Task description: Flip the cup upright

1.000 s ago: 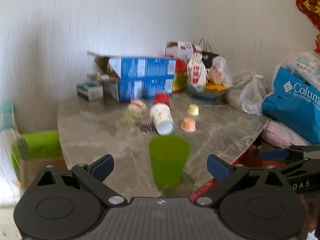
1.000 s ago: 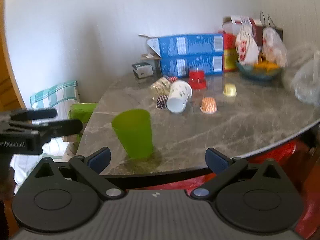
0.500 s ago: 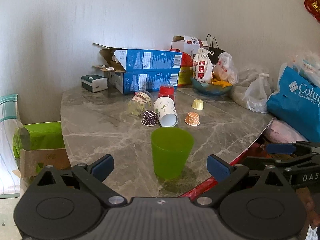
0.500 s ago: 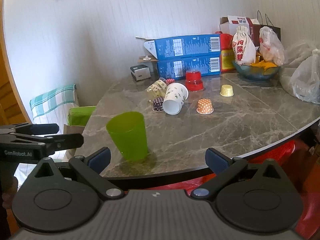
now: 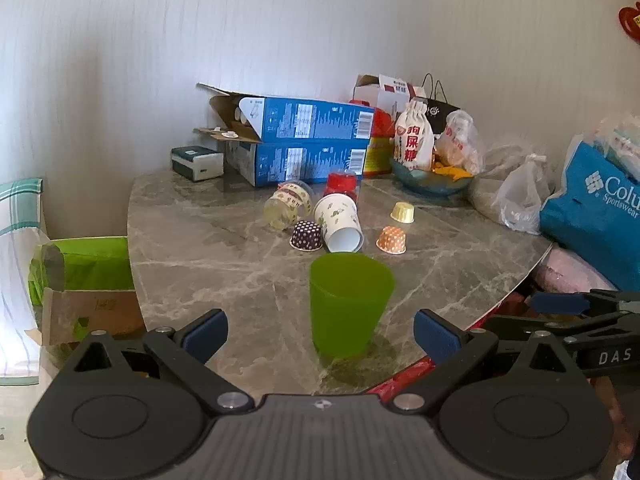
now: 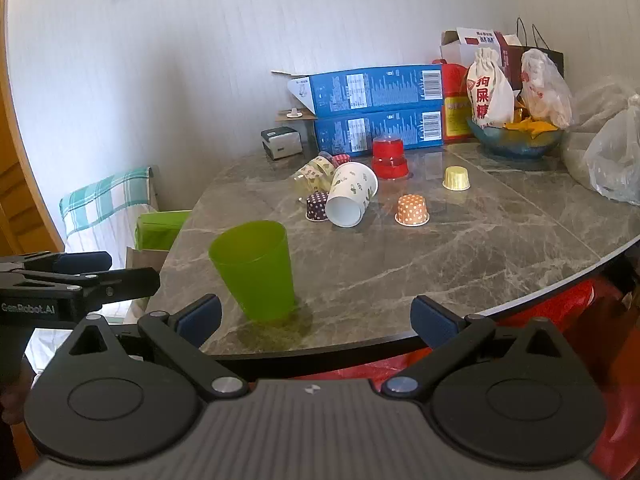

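Left wrist view: our left gripper (image 5: 321, 326) has its jaws spread wide, nothing between the pads, held back off the table edge. Dead ahead of the gap, close in front of the blue fingertips (image 5: 206, 330), the green cup (image 5: 349, 304) stands mouth up near the front edge of the marble table (image 5: 200, 240). No contact with it.

Right wrist view: our right gripper (image 6: 316, 318) is also wide, empty. The green cup (image 6: 254, 270) sits ahead and toward the left finger, apart from both pads. Left gripper shows at the far left of this view, off the table.

We judge the green cup as already upright, so that flip looks done and both grippers are clear of it. Further out past the jaws, a white patterned paper cup (image 5: 338, 222) lies on its side, mouth toward us, touching or nearly touching a dark dotted small cup (image 5: 306, 235). A clear patterned cup (image 5: 289, 205) lies tipped behind it. Orange dotted cup (image 5: 391, 240), yellow cup (image 5: 402, 212) and red cup (image 5: 341, 187) stand rim down.

If more cups count, the next move calls for reaching past the green cup without clipping it, closing across the white cup's wall and rotating it mouth up. Thin paper, so light squeeze.
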Action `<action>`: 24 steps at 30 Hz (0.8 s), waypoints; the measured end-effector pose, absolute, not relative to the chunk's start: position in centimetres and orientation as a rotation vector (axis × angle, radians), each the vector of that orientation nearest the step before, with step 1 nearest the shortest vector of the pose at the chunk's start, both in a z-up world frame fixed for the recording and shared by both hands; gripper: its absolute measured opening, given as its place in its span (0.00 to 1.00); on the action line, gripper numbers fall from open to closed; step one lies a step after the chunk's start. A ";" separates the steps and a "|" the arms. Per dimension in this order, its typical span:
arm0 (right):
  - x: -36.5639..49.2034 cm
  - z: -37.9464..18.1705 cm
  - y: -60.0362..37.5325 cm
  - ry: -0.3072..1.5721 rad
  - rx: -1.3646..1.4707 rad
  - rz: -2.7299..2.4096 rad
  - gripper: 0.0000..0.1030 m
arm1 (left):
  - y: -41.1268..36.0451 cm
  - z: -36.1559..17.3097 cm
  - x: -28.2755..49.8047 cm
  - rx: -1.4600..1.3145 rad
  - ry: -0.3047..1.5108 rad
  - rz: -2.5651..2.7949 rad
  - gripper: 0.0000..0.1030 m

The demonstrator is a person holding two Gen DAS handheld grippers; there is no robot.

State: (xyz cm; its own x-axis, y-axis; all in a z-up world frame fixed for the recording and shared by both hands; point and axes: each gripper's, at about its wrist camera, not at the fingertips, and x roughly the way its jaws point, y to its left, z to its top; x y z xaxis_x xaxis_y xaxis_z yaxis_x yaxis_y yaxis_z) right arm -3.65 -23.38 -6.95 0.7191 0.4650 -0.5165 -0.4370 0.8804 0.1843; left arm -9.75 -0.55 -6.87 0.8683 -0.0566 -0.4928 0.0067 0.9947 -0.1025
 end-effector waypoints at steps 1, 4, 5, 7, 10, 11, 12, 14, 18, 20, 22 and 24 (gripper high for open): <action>-3.6 -7.0 -23.4 0.584 0.053 0.501 0.99 | -0.5 -6.9 -9.7 -0.100 0.518 -0.033 0.98; -3.5 -7.2 -23.4 0.589 0.059 0.505 0.99 | -0.5 -7.0 -9.5 -0.098 0.524 -0.024 0.98; -3.4 -7.2 -23.5 0.591 0.061 0.506 0.99 | -0.5 -7.1 -9.5 -0.101 0.525 -0.025 0.98; -3.4 -7.4 -23.6 0.594 0.068 0.507 0.99 | -0.4 -7.2 -9.4 -0.109 0.526 -0.031 0.98; -3.2 -7.4 -23.9 0.596 0.080 0.508 0.99 | -0.5 -7.2 -9.4 -0.111 0.529 -0.031 0.98; -3.2 -7.4 -23.9 0.594 0.081 0.508 0.99 | -0.5 -7.3 -9.4 -0.110 0.530 -0.031 0.98; -3.2 -7.4 -23.9 0.592 0.079 0.507 0.99 | -0.5 -7.3 -9.4 -0.111 0.530 -0.032 0.98; -3.2 -7.4 -23.9 0.590 0.077 0.504 0.99 | -0.5 -7.3 -9.4 -0.112 0.530 -0.031 0.98; -3.2 -7.5 -24.1 0.595 0.084 0.508 0.99 | -0.6 -7.3 -9.4 -0.108 0.530 -0.034 0.98; -3.1 -7.6 -24.1 0.597 0.088 0.508 0.99 | -0.6 -7.4 -9.4 -0.108 0.530 -0.034 0.98; -3.1 -7.7 -24.1 0.599 0.091 0.510 0.99 | -0.7 -7.4 -9.4 -0.109 0.532 -0.035 0.98; -3.1 -7.7 -24.1 0.600 0.092 0.511 0.99 | -0.7 -7.4 -9.3 -0.110 0.532 -0.034 0.98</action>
